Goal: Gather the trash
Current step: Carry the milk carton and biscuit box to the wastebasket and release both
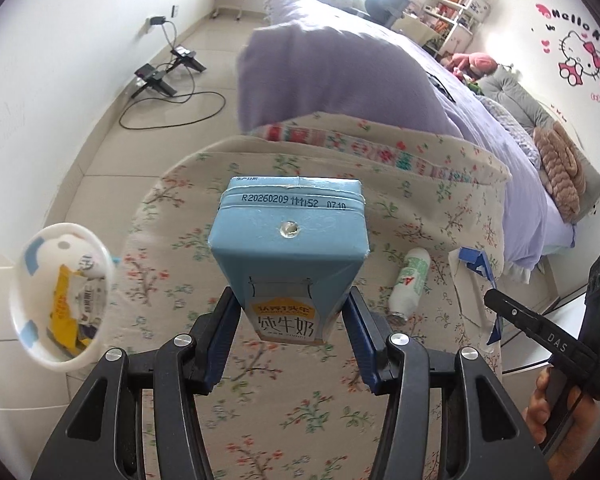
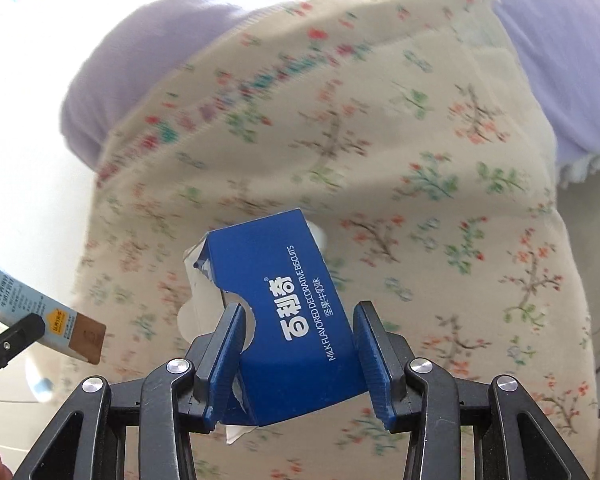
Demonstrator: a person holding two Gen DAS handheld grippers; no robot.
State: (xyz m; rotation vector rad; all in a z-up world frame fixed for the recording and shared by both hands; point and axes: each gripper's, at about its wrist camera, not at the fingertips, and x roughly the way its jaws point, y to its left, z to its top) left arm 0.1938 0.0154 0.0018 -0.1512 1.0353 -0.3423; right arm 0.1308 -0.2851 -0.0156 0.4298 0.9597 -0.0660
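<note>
Left gripper clamps the light milk carton low on its stiff sides above the bed; right gripper grasps a crushable biscuit box.

Glossy cardboard biscuit box, cloth sheet

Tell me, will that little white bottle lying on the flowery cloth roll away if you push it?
Probably, yes. The white bottle lies on its side and looks round, so a sideways nudge would likely roll it. The flowery cloth looks soft, which might slow it. It looks small and so perhaps light, though whether it is empty cannot be seen.
</note>
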